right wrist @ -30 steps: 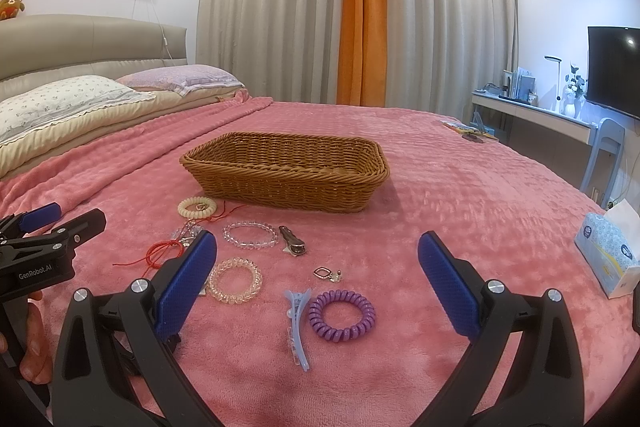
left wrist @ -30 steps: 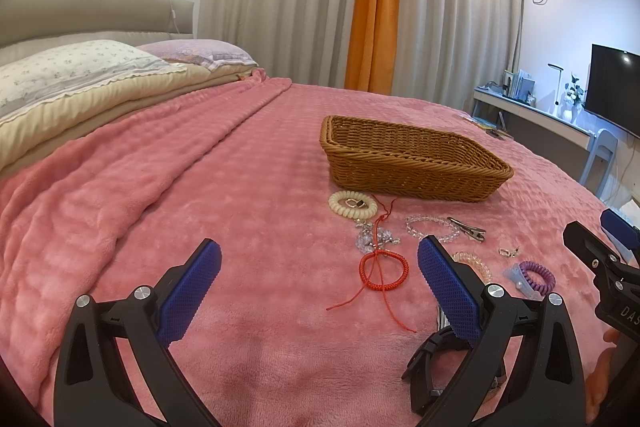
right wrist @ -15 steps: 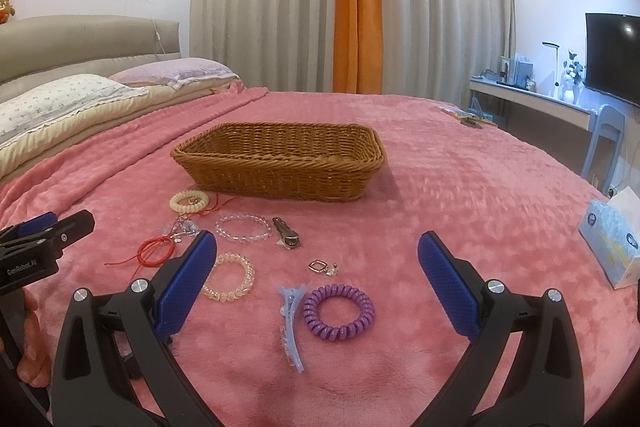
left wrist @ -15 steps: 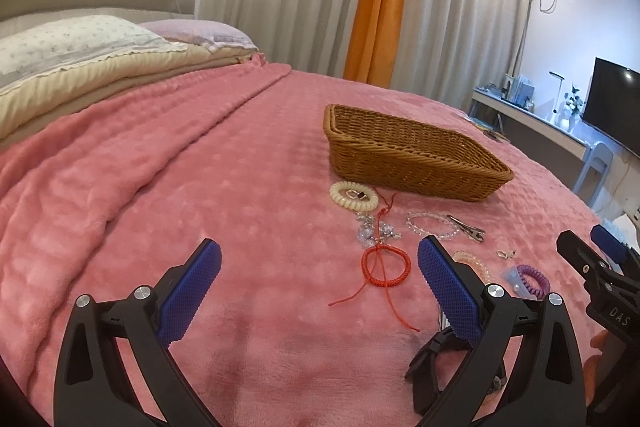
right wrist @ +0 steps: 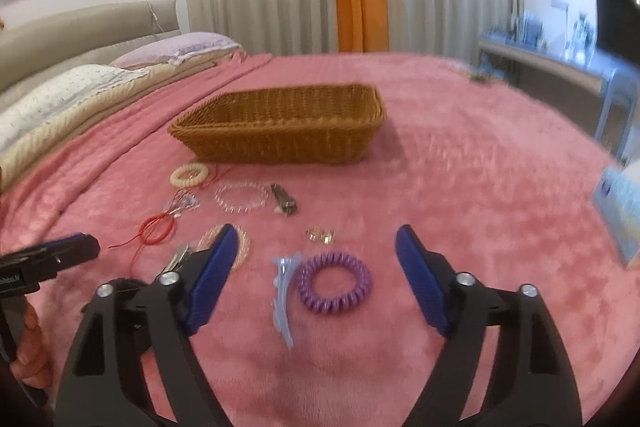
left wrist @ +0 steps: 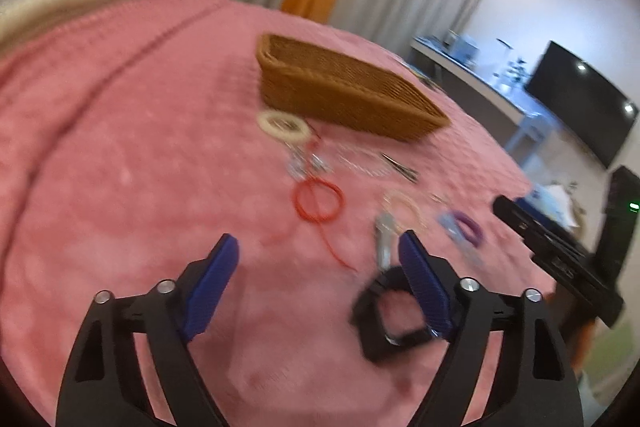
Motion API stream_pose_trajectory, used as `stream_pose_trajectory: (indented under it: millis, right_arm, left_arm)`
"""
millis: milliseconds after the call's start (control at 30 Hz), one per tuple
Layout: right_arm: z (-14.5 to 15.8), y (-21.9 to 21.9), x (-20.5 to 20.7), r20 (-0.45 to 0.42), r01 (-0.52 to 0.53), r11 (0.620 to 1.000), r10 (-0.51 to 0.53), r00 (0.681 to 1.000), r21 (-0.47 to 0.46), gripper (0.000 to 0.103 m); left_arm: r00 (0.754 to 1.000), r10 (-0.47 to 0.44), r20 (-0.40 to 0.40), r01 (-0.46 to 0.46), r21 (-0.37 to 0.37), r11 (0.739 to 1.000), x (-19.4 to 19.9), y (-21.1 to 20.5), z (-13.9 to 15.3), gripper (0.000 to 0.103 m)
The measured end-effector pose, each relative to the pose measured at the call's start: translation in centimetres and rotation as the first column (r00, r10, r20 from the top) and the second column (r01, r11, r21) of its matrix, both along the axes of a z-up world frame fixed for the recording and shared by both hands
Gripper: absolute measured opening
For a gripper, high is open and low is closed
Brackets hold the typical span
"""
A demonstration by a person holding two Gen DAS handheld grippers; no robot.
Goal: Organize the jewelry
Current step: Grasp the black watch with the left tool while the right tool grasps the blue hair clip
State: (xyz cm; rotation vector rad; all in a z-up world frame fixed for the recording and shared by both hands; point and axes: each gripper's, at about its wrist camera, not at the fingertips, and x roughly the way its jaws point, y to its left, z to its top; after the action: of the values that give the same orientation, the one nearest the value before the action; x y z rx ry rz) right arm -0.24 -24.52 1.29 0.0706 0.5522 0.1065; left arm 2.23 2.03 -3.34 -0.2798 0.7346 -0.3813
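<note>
Both cameras sit low over the pink blanket [right wrist: 460, 155], each looking forward and downward between its own blue-padded fingers toward the curtains. The left wrist view, blurred and tilted, looks from the left of the spread, the wicker basket [left wrist: 340, 91] right of centre. The right wrist view faces the basket [right wrist: 280, 123] more squarely. Both share the basket, the red cord loop [left wrist: 319, 201] [right wrist: 157, 229] and the purple coil hair tie [left wrist: 466, 227] [right wrist: 333, 282].

Woven wicker basket [right wrist: 280, 131], plush blanket [right wrist: 460, 187]
</note>
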Motion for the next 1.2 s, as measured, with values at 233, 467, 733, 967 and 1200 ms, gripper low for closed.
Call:
stream_pose_trajectory:
  millis: [233, 467, 733, 967, 1200]
  right_arm:
    - [-0.8, -1.4, -1.0, -0.112, -0.026, 0.999, 0.03, 0.993, 0.031, 0.055]
    - [-2.6, 1.4, -1.2, -0.215, -0.135, 0.991, 0.131, 0.968, -0.004, 0.036]
    - [-2.9, 0.3, 0.2, -0.281, -0.124, 0.988, 0.145, 0.949, 0.09, 0.033]
    - [-2.9, 2.9, 2.0, -0.33, -0.152, 0.988, 0.149, 0.932, 0.017, 0.033]
    - [-3.3, 4.0, 2.3, -0.312, -0.146, 0.987, 0.119, 0.943, -0.065, 0.013]
  left_arm:
    - [0.991, -0.101, -0.091, 0.104, 0.021, 0.994, -0.2, -1.5, -0.3, 0.059]
    - [0.974, -0.163, -0.158, 0.168, 0.013, 0.986, 0.0, -3.1, -0.9, 0.042]
    - [0.959, -0.192, -0.208, 0.189, -0.034, 0.981, 1.1, -3.1, -1.0, 0.038]
    - [0.944, -0.242, -0.223, 0.222, -0.11, 0.969, 1.6, -2.0, -0.3, 0.038]
    - [0.922, -0.243, -0.303, 0.254, -0.001, 0.967, 2.6, -3.5, -1.3, 0.017]
